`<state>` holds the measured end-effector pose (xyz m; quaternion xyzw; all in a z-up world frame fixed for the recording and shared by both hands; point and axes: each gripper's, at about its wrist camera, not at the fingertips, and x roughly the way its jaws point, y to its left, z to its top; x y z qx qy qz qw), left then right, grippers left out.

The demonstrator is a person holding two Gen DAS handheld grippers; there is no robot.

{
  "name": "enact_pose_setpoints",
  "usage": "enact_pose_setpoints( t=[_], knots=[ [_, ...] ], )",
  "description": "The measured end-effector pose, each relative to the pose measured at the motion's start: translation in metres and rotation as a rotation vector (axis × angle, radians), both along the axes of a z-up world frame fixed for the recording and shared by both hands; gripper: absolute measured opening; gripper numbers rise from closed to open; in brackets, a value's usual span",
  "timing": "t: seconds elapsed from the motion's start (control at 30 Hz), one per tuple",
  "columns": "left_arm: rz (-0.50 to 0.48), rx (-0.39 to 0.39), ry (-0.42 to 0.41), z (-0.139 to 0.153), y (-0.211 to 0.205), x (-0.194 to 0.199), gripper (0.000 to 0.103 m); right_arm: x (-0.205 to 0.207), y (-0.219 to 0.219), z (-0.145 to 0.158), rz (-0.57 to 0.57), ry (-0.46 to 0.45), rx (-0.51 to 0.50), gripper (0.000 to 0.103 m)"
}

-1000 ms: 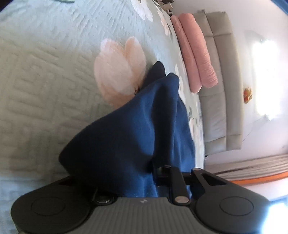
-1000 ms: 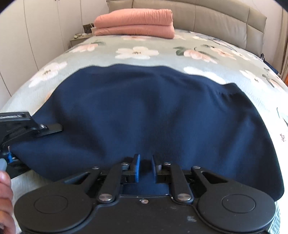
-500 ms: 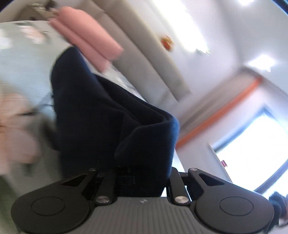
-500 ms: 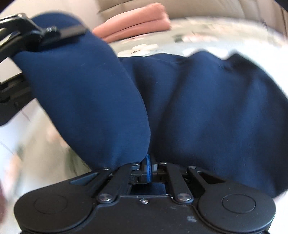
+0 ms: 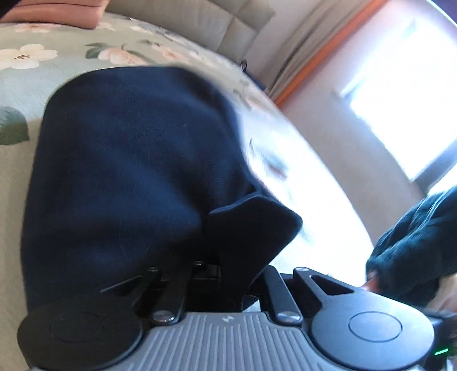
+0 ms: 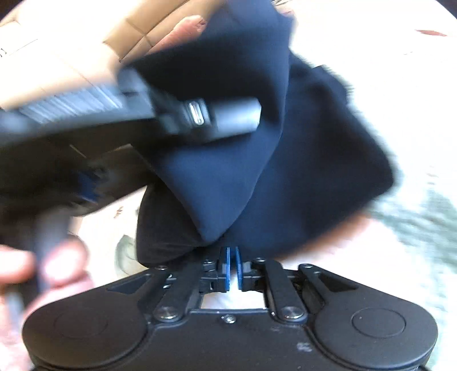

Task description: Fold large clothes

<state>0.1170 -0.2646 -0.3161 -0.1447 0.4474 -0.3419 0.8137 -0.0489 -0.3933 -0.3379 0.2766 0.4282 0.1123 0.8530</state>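
Note:
A large navy blue garment [image 5: 128, 159] hangs bunched over the floral bedspread [image 5: 25, 82]. My left gripper [image 5: 217, 265] is shut on a fold of it; the cloth hides the fingertips. In the right wrist view the same garment [image 6: 314, 159] hangs in folds in front of my right gripper [image 6: 232, 256], whose blue pads [image 6: 227, 265] stand nearly together on its lower edge. The left gripper's body [image 6: 85, 114] crosses the upper left of that view, blurred and holding the cloth high.
A padded headboard [image 5: 194, 20] and folded pink bedding [image 5: 57, 11] lie at the far end of the bed. Curtains with an orange trim [image 5: 314, 51] and a bright window [image 5: 405, 94] are to the right. A dark-sleeved hand [image 5: 414, 242] is at the right edge.
Both grippers have lifted the garment off the bed and swung it over toward the right. The left gripper has come close above the right one. Both views are motion-blurred.

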Motion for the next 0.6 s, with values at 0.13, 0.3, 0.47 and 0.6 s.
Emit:
enact_pose_setpoints(
  t=[0.13, 0.3, 0.47, 0.6],
  knots=[
    [0.018, 0.064, -0.026, -0.004, -0.023, -0.008, 0.008, -0.017, -0.028, 0.008, -0.022, -0.018, -0.054, 0.012],
    [0.062, 0.060, -0.015, -0.004, -0.019, -0.007, 0.008, -0.028, -0.044, 0.016, -0.034, -0.048, -0.109, 0.017],
    [0.103, 0.063, -0.008, -0.009, -0.021, -0.012, 0.009, -0.038, -0.048, 0.015, -0.023, -0.031, -0.118, 0.029],
    [0.137, 0.049, 0.000, -0.014, -0.017, -0.015, 0.009, -0.042, -0.046, 0.006, 0.002, -0.009, -0.094, 0.031]
  ],
)
